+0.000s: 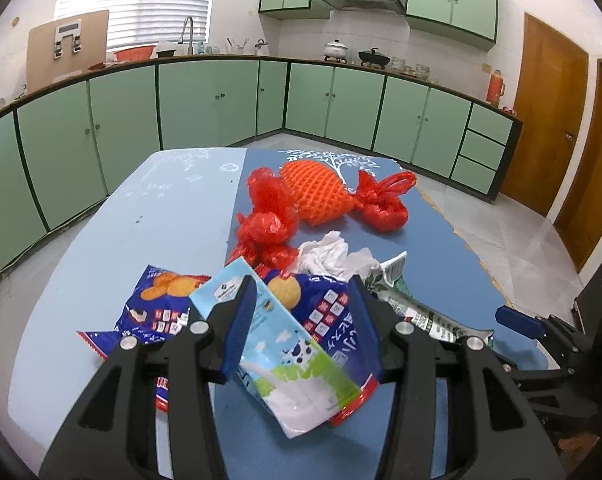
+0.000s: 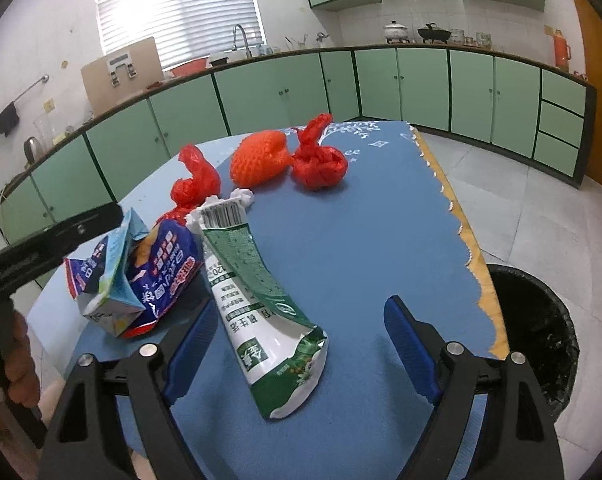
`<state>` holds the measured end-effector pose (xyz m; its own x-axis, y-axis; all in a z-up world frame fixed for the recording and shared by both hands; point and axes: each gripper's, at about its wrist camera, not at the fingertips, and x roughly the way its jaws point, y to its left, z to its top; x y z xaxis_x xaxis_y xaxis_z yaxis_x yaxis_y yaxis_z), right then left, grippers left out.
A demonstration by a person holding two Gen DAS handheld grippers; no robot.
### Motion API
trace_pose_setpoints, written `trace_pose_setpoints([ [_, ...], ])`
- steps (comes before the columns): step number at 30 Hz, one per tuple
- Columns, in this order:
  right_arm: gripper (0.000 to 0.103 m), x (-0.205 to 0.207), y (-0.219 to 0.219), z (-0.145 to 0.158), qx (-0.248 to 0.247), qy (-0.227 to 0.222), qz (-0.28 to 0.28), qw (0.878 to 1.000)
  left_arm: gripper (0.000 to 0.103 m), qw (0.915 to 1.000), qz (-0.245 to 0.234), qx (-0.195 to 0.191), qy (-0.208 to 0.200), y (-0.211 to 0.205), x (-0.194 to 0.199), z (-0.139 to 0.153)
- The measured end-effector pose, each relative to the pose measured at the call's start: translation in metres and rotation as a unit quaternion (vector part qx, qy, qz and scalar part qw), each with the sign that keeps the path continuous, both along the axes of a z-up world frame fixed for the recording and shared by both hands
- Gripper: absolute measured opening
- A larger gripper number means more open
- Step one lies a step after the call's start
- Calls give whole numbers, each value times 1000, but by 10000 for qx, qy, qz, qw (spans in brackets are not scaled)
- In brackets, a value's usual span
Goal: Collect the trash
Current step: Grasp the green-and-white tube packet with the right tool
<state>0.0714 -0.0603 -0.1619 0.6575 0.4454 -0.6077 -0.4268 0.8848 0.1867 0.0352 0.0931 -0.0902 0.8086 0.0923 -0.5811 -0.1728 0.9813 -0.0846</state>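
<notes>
My left gripper straddles a flattened light-blue milk carton that lies on a blue snack wrapper; its jaws stand apart around the carton. My right gripper is open over a green-and-white pouch on the blue table. The carton and the wrapper also show at the left of the right wrist view. Farther back lie two knotted red plastic bags, an orange foam net and crumpled white tissue.
A black bin lined with a black bag stands on the floor off the table's right edge. The table's right edge has a scalloped trim. Green kitchen cabinets ring the room behind.
</notes>
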Motion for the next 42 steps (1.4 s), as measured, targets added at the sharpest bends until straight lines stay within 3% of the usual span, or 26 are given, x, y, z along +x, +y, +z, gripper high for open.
trace_pose_setpoints([
  [8, 83, 9, 17, -16, -158, 120, 131, 9997, 47, 9999, 141, -12, 25, 6, -5, -5],
  [10, 77, 9, 19, -17, -246, 64, 114, 9996, 48, 9998, 177, -31, 35, 7, -6, -6],
  [12, 60, 9, 21, -17, -306, 34, 121, 9995, 50, 9998, 202, -53, 59, 8, -7, -7],
  [17, 57, 8, 18, -16, -311, 39, 166, 9994, 58, 9997, 212, -59, 128, 5, -12, -10],
  [18, 52, 8, 18, -16, -313, 38, 178, 9993, 59, 9996, 209, -69, 150, 4, -12, -11],
  [29, 49, 6, 4, -10, -214, 106, 38, 9997, 61, 9988, 269, 35, 411, -3, -3, -31],
  [40, 49, 5, 12, -12, -426, 64, 96, 9990, 11, 9990, 299, -209, 274, 4, -9, -22],
  [42, 49, 5, 12, -12, -437, 71, 87, 9990, 9, 9989, 321, -251, 244, 7, -10, -19],
])
